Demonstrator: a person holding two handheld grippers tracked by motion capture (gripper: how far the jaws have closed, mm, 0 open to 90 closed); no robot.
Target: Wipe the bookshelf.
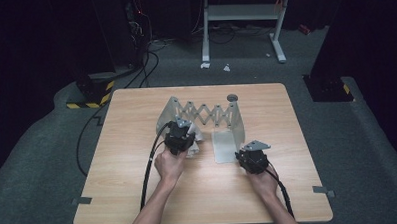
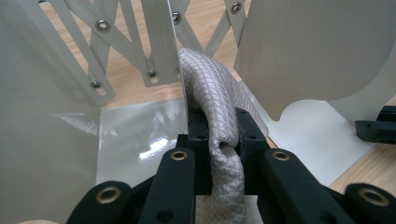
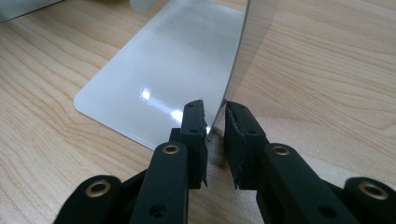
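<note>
Left claw (image 2: 219,140) pinching cloth (image 2: 212,93); right claw (image 3: 215,126) (low) clamping bookend (image 3: 163,70) plate.

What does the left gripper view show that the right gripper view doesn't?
The left gripper view alone has the quilted grey cloth pinched in the left gripper, with the rack's riveted scissor lattice behind it. The right gripper view alone has the right gripper with its jaws on either side of the thin edge of the rack's upright end panel. Both show the expanding white metal rack's glossy base plate on the light wooden table.
</note>
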